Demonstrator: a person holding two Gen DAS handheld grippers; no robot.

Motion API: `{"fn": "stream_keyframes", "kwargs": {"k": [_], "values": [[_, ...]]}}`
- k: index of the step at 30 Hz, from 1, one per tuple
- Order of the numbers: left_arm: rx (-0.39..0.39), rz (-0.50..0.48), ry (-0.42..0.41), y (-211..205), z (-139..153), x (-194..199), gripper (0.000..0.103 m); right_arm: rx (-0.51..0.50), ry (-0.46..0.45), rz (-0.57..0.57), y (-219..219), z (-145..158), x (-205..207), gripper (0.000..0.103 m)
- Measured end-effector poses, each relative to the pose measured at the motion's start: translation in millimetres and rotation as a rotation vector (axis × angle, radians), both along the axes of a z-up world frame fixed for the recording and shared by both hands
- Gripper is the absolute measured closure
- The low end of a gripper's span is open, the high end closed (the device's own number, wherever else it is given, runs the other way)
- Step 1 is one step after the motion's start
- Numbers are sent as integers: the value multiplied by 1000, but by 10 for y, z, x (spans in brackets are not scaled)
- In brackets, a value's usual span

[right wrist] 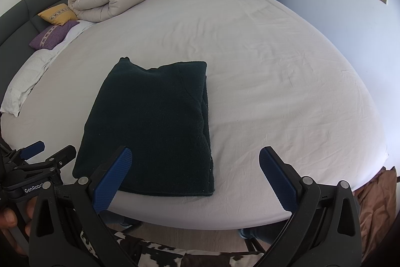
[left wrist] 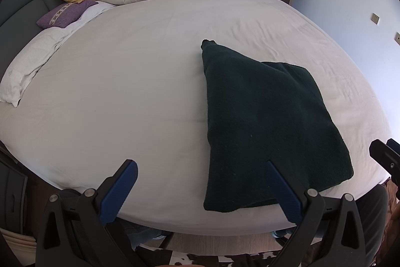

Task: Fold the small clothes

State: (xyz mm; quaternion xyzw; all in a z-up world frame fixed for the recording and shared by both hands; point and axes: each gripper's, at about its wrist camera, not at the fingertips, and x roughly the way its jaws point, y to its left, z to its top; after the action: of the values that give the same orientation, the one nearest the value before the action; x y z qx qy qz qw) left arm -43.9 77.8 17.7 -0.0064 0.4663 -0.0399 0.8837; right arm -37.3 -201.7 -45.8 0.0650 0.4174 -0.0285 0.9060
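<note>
We see the dark green garment [right wrist: 150, 126] lying folded at the near edge of the bed [right wrist: 275, 66], so our left gripper [left wrist: 202, 182] and right gripper [right wrist: 195, 167] hang released, holding nothing.

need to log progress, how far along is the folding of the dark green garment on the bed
Done: the dark green garment lies folded into a compact rectangle near the front edge of the bed, layered edges visible on its right side. In hand: nothing; the left gripper and right gripper are both open and hold nothing. Left: perhaps tidying the far corner that pokes out; no other clothes are in view.
</note>
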Motion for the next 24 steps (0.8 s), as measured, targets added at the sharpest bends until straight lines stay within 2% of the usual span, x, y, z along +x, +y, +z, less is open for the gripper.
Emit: {"fn": "stream_keyframes", "kwargs": {"k": [24], "values": [[3,-8,5,-51,-61,-6,0,8,9,-10,-21,-39,2,0]]}}
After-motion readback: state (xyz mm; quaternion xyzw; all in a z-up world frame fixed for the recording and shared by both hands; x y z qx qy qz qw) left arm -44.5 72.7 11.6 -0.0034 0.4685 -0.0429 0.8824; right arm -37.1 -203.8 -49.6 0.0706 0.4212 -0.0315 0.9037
